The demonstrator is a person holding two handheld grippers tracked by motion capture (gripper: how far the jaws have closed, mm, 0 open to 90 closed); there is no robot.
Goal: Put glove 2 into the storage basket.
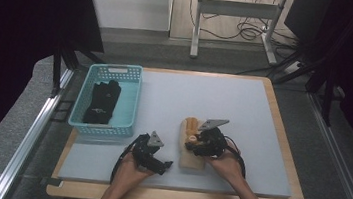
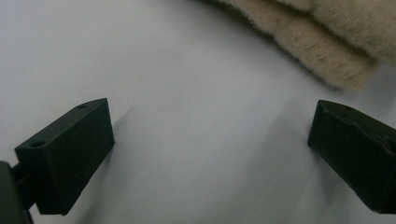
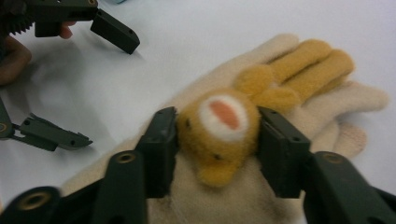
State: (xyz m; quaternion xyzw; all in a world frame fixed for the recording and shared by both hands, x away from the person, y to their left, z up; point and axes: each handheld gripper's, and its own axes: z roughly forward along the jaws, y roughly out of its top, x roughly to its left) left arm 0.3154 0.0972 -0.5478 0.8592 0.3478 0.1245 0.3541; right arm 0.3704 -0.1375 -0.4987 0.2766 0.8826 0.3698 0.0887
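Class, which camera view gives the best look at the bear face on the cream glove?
The right gripper view: the bear face sits close and large between the right tongs. The high view shows it small beside those tongs. The left gripper view catches just the cream glove edge.

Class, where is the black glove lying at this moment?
In the high view, the black glove lies inside the blue basket at the table's far left, beyond the left gripper.

Wooden table (image 1: 282, 126) with grey mat (image 1: 205, 97), blue basket (image 1: 128, 104), cream glove (image 1: 192, 161) on mat
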